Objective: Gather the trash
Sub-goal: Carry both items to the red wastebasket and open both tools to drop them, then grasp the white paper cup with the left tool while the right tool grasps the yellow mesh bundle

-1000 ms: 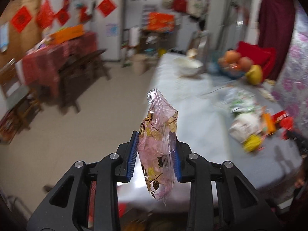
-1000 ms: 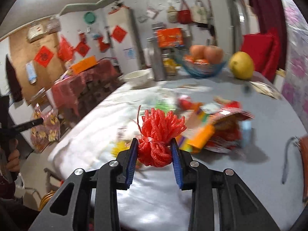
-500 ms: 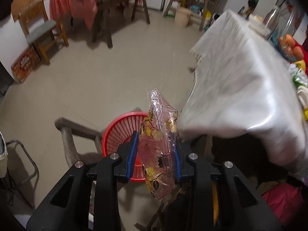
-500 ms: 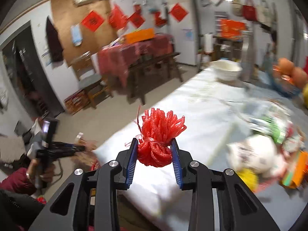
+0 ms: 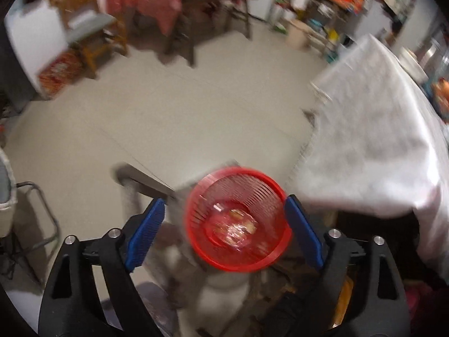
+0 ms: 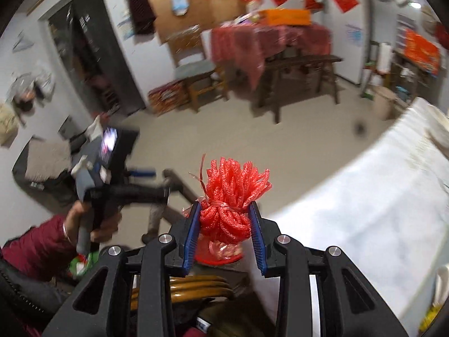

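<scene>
A red foam net bundle (image 6: 228,196), the kind of soft mesh sleeve wrapped around fruit, sits pinched between the blue pads (image 6: 192,236) of the right gripper (image 6: 224,236), which is closed on the lower half below a thin tie around its waist. It looks very light and springy, likely to squash under pressure and hold well against ribbed pads; the tied waist seems the firmest place to grasp, since the loose frilled top would simply fold away.

Just beyond and below those fingers, part of a red plastic basket (image 6: 219,255) shows, with something shiny and crinkled inside. The left wrist view looks almost straight down into that basket (image 5: 196,241), where a clear printed wrapper (image 5: 235,227) lies on the bottom (blurred, so its print cannot be read). The left gripper (image 5: 224,233) hangs over it with its jaws opening wide, the pads standing either side of the rim and nothing between them.

Further left in the right wrist view, a person's hand (image 6: 98,221) in a dark red sleeve grips the left device's handle. A table draped in a white cloth (image 6: 364,210) runs along the right, close beside the basket. Across the bare floor stand a wooden chair (image 6: 196,75) and a table under a red cloth (image 6: 266,42).
</scene>
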A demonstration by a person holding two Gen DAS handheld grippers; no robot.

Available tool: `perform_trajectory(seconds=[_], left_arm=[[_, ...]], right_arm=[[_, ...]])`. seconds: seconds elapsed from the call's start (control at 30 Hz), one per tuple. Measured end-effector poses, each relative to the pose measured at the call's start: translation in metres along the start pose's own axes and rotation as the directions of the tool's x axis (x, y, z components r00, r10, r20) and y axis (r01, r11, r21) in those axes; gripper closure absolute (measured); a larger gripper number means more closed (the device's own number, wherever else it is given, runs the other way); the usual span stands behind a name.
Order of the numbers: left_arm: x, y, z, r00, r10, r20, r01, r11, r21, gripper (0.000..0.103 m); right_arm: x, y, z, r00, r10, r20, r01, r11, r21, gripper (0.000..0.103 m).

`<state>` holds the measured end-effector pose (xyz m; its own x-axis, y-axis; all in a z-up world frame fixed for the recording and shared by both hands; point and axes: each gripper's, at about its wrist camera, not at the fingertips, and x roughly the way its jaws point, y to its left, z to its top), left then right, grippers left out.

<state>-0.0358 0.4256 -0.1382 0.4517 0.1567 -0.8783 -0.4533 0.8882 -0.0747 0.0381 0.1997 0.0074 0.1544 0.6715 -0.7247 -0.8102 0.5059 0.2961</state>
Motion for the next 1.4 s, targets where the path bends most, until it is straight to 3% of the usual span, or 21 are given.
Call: perform_trajectory(seconds=[0.13,0.23,0.3,0.57,0.73,0.83,0.97,1.13,1.4], left_arm=[[-0.026,0.026,0.013,0.991,0.097,0.093,-0.093,0.995,-0.047,0.01],[-0.042,0.036,0.02,0.985,0.114,0.132,-0.106,0.992,-0.068,0.009],[-0.05,0.04,0.022,0.983,0.111,0.15,-0.101,0.992,-0.074,0.008],[-0.061,0.03,0.026,0.982,0.081,0.169,-0.072,0.996,-0.057,0.007],[-0.069,0.005,0.026,0.981,0.049,0.187,-0.051,0.999,0.008,0.007],[-0.077,-0.014,0.026,0.979,0.019,0.205,-0.029,0.998,0.046,0.007],[-0.09,-0.044,0.03,0.974,-0.038,0.225,0.016,0.995,0.097,0.007],[-0.103,-0.098,0.03,0.964,-0.112,0.241,0.064,0.978,0.198,0.007],[-0.107,-0.197,0.022,0.943,-0.262,0.205,0.178,0.918,0.353,0.007]], right_arm=[[0.046,0.031,0.012,0.994,0.062,-0.09,-0.068,0.996,-0.062,0.068],[0.08,0.046,0.017,0.986,0.065,-0.155,-0.081,0.992,-0.097,0.052],[0.091,0.049,0.021,0.987,0.044,-0.157,-0.06,0.993,-0.1,0.05],[0.059,0.029,0.02,0.993,0.051,-0.103,-0.055,0.998,-0.041,0.05],[0.026,-0.006,0.02,1.0,-0.024,-0.004,0.024,1.0,-0.005,0.042],[-0.007,-0.03,0.016,0.993,-0.095,0.071,0.093,0.995,0.042,0.035],[-0.062,-0.066,-0.002,0.964,-0.203,0.17,0.183,0.975,0.13,0.026],[-0.128,-0.117,-0.039,0.906,-0.339,0.253,0.272,0.925,0.266,0.019],[-0.202,-0.194,-0.13,0.791,-0.557,0.253,0.393,0.779,0.489,0.017]])
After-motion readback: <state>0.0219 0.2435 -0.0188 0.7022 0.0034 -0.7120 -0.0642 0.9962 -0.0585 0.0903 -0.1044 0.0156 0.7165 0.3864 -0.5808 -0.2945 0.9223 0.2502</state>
